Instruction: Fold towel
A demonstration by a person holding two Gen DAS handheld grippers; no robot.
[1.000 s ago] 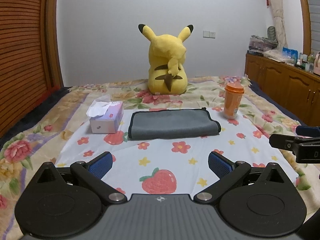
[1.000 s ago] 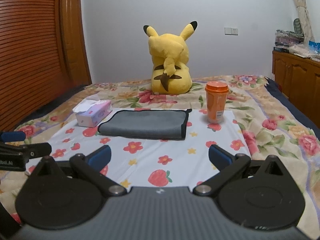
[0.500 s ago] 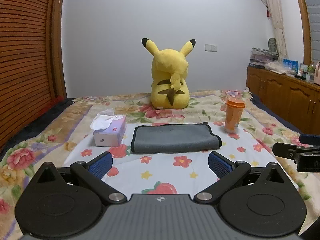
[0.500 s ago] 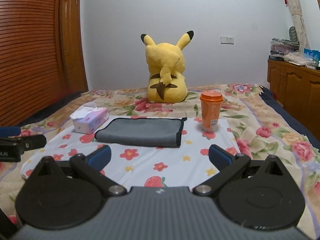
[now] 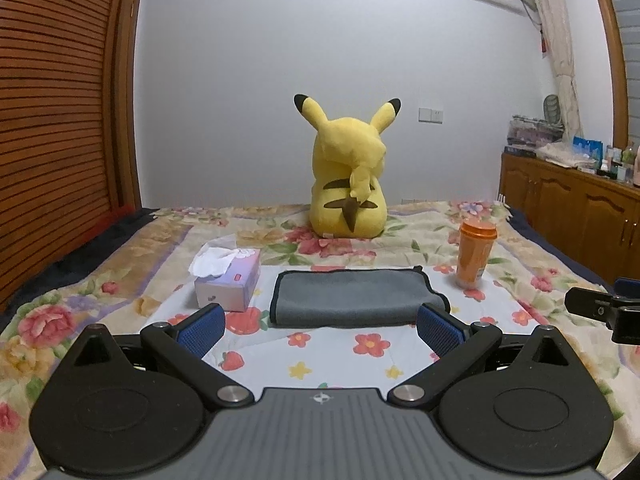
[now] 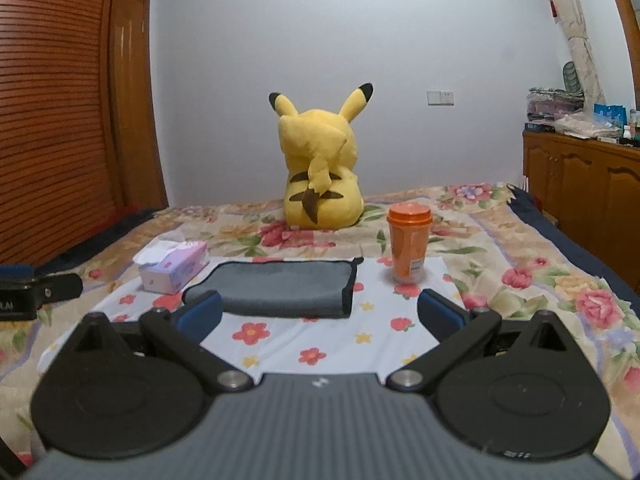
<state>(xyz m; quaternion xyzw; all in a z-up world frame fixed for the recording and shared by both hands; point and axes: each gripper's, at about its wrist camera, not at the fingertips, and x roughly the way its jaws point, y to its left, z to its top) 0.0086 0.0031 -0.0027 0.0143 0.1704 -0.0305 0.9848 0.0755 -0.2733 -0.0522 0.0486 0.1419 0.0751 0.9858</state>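
Note:
A grey towel [image 5: 352, 296] with a dark hem lies folded flat on a white flowered cloth [image 5: 340, 360] on the bed; it also shows in the right wrist view [image 6: 280, 286]. My left gripper [image 5: 320, 326] is open and empty, held back from the towel's near edge. My right gripper [image 6: 320, 312] is open and empty, also short of the towel. The right gripper's tip shows at the right edge of the left wrist view [image 5: 600, 312], and the left gripper's at the left edge of the right wrist view [image 6: 36, 292].
A tissue box [image 5: 228, 280] stands left of the towel and an orange cup [image 5: 474, 254] right of it. A yellow plush toy [image 5: 348, 184] sits behind. A wooden cabinet [image 5: 572, 216] is at the right, a slatted wooden wall [image 5: 52, 120] at the left.
Both wrist views have tilted up and dropped lower, so the towel sits lower in frame and looks flatter. Both grippers stay open. The towel has not moved.

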